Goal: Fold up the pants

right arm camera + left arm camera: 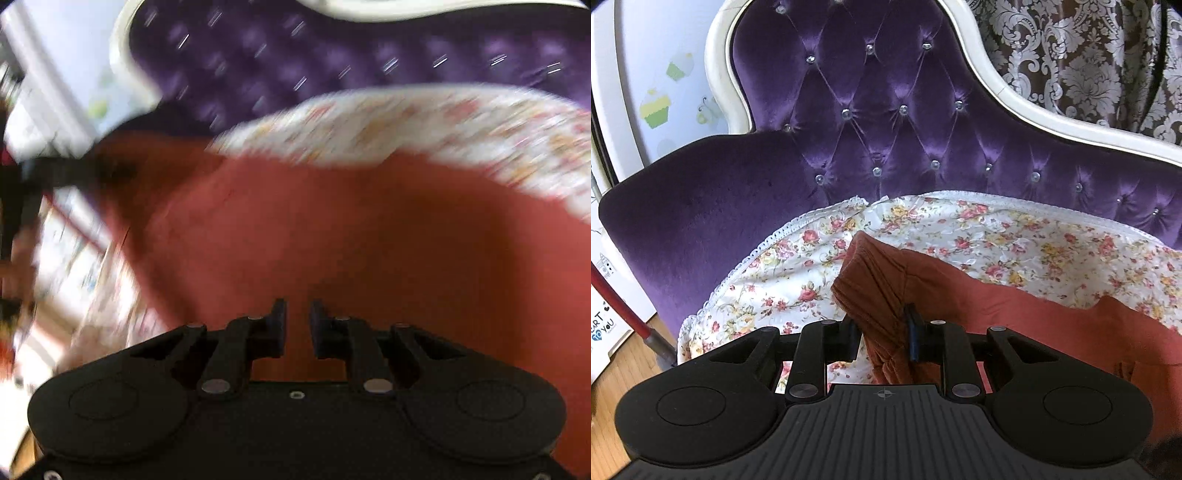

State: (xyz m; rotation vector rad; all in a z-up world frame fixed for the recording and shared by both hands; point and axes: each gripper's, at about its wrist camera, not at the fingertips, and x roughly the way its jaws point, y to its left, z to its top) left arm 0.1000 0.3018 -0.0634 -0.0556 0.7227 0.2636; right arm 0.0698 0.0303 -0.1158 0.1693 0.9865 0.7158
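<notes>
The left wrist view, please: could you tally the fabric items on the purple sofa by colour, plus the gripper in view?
Rust-orange pants: 1, bunched between the fingers of the left gripper
White floral cover: 1, spread on the sofa seat
Black gripper: 1
Total: 3

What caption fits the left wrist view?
Left gripper pinches a bunched fold of rust pants above a floral sheet.
</notes>
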